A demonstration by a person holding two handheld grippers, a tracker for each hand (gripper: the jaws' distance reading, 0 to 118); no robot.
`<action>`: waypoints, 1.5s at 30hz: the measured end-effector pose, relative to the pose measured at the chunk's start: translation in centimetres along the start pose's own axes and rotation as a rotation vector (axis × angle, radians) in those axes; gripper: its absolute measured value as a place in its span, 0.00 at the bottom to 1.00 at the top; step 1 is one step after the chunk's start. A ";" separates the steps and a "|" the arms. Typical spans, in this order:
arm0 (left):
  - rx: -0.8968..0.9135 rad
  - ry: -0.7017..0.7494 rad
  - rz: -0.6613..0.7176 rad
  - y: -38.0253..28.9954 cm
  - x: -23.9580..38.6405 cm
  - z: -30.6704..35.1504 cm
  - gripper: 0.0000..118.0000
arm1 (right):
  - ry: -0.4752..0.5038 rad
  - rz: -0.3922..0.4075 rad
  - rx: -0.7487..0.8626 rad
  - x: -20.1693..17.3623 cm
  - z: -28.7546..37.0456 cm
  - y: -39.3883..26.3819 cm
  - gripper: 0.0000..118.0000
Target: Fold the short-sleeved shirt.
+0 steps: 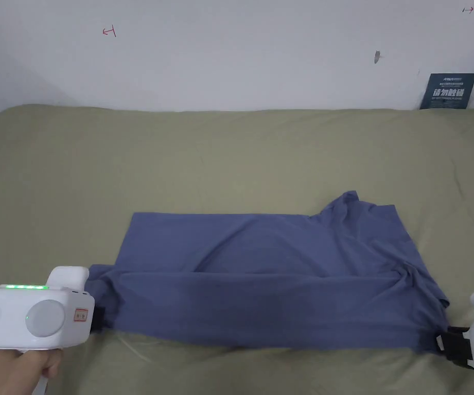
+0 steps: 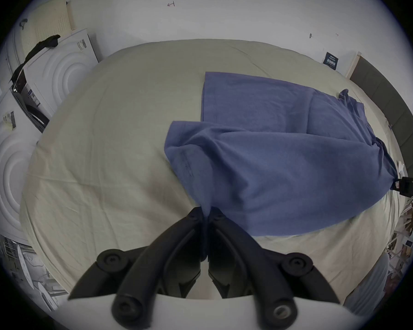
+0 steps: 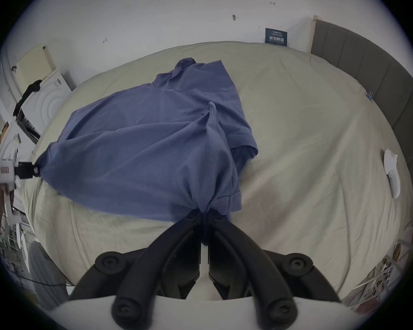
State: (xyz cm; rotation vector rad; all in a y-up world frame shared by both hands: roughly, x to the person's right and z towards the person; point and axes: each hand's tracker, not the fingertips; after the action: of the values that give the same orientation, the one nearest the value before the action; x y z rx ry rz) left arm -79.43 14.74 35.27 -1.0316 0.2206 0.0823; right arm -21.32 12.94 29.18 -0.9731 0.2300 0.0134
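A blue short-sleeved shirt (image 1: 277, 267) lies across the olive bed sheet (image 1: 179, 164), its near long edge lifted and stretched between my two grippers. My left gripper (image 1: 97, 319) is shut on the shirt's near left corner; in the left gripper view the black jaws pinch a gathered point of shirt (image 2: 260, 168) at the left gripper (image 2: 206, 210). My right gripper (image 1: 444, 342) is shut on the near right corner, by the sleeve end; in the right gripper view the shirt (image 3: 141, 149) bunches into the right gripper (image 3: 204, 212). The far half rests flat on the bed.
A white wall (image 1: 230, 51) runs behind the bed, with a dark sign (image 1: 448, 91) leaning at the back right. A grey padded headboard (image 3: 367, 73) borders the right side. A white remote-like object (image 3: 391, 175) lies on the sheet at the right. White appliances (image 2: 57, 73) stand to the left.
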 end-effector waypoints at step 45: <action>0.125 -0.072 0.060 -7.0 -3.2 9.8 0.80 | 0.111 -0.100 0.070 -2.7 10.4 -4.6 0.74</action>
State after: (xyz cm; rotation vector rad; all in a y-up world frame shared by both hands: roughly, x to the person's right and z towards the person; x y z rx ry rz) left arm -79.91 19.67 46.66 -0.8963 0.1893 0.1580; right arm -21.44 19.15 39.08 -0.9159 0.2820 -0.1392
